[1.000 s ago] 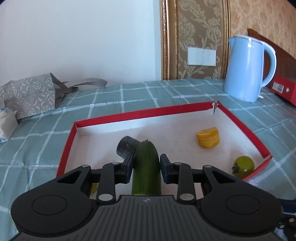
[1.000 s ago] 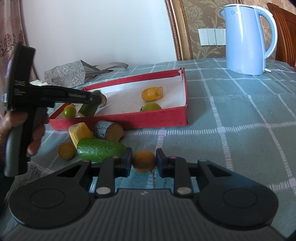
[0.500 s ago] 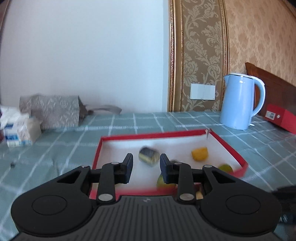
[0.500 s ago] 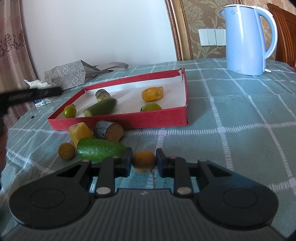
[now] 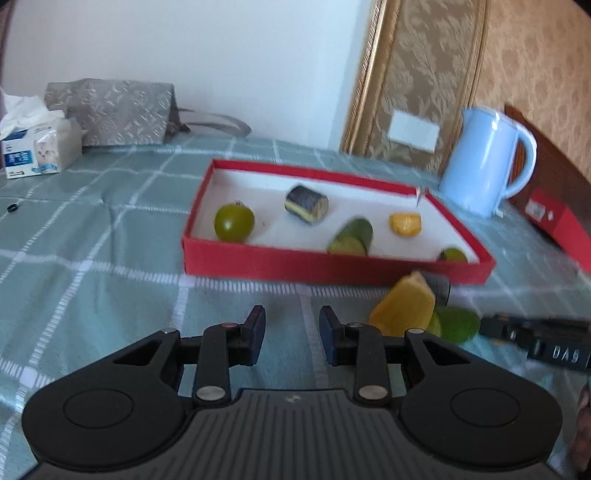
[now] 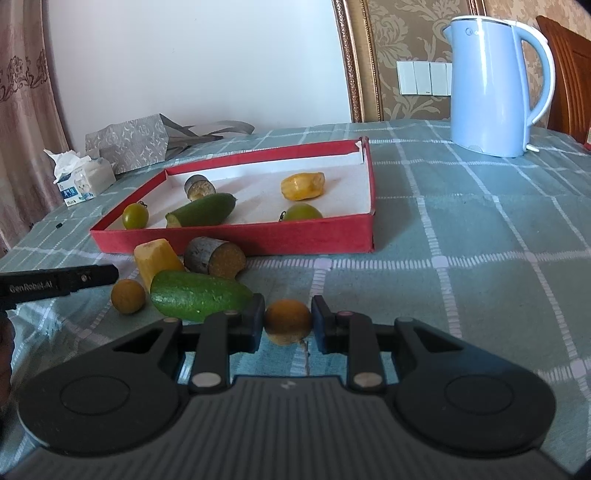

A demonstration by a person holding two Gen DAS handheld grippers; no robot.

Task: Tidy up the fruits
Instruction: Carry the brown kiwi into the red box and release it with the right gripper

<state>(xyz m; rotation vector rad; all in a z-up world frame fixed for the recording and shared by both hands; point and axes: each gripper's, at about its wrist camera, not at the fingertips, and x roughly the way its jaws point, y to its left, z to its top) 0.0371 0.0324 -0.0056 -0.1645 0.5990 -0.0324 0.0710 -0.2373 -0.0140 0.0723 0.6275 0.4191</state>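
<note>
Wallpaper (image 6: 413,33) with a pale gold damask pattern covers the right part of the room behind a gilt frame edge (image 6: 351,62), and a plain white wall (image 6: 203,62) fills the rest; a pinkish curtain (image 6: 26,110) hangs at far left. Below them spreads a teal checked tablecloth (image 6: 480,240) with white grid lines. On it, toward the back, stands a light blue electric kettle (image 6: 491,85), with a grey patterned bag (image 6: 129,147) and a tissue pack (image 6: 83,177) at the left.

A shallow red tray (image 6: 295,240) lies mid-table, holding a cucumber piece (image 6: 203,210), a yellow fruit chunk (image 6: 303,186), a dark cut stub (image 6: 199,186) and two green tomatoes (image 6: 135,216).

Just before the tray lie a second cucumber piece (image 6: 199,295), a yellow wedge (image 6: 157,260), a brown-faced stub (image 6: 216,256) and a small orange fruit (image 6: 128,295).

The right gripper (image 6: 288,321) is clamped on another small round orange fruit (image 6: 288,319) near the cloth. The left gripper (image 5: 291,332) has its jaws narrow with nothing between them, over bare cloth in front of the tray.
</note>
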